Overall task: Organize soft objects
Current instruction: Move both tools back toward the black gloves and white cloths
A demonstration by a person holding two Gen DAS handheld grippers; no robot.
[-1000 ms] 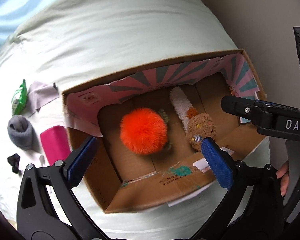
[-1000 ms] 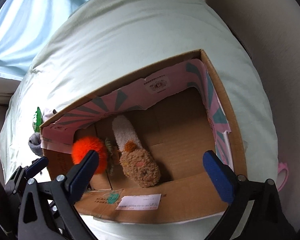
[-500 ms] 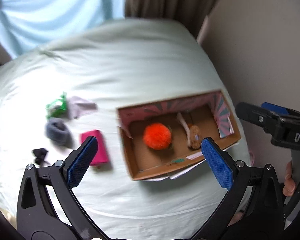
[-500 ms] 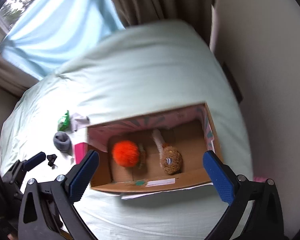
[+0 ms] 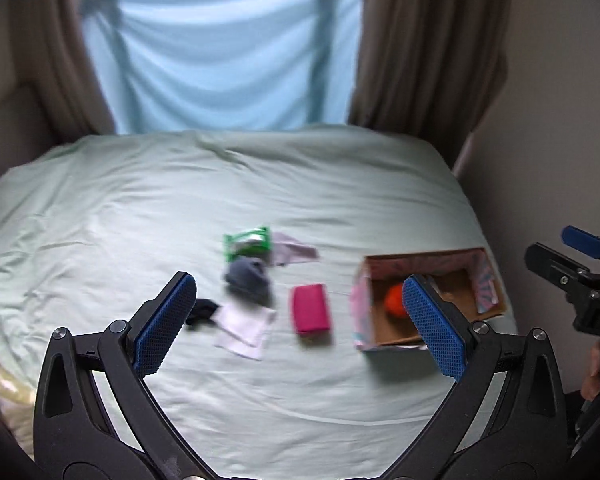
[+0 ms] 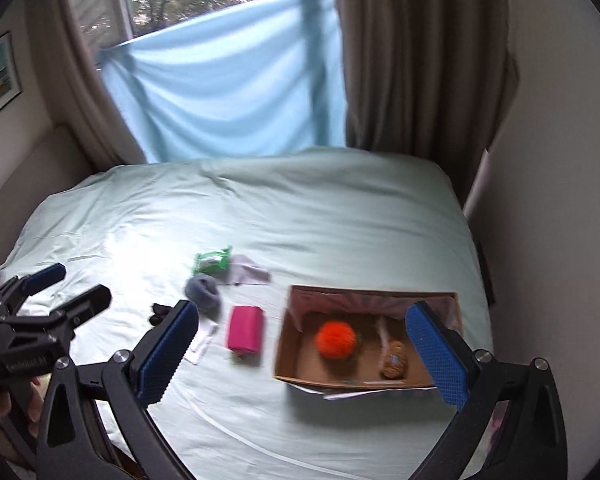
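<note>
Cardboard box, left wrist view: open brown cardboard box (image 5: 428,300) with pink patterned inner walls sits at the right side of the pale green bedsheet (image 5: 180,200). A second ago it filled the view; now small and far.
Left gripper (image 5: 300,320): blue-padded fingers spread wide, nothing between them, held high above the bed.
Loose items: magenta folded cloth (image 5: 311,308) just left of the box; grey rolled sock (image 5: 248,278), green packet (image 5: 247,242), lilac cloth (image 5: 292,250), white cloth (image 5: 244,326) and small black item (image 5: 202,312) further left. More of them in view than before.
Orange pompom (image 5: 394,300): inside the box, partly hidden by a finger.
Right wrist view, right gripper (image 6: 300,356): fingers parted wide, empty, pulled well back from the box.
Box contents: orange pompom (image 6: 336,340) left of centre; brown plush toy (image 6: 395,362) to its right, both unmoved on the box floor.
Background: blue sheet over window (image 6: 228,80) and brown curtain (image 6: 416,60), out of frame a second ago.
Blur: both views smeared.
</note>
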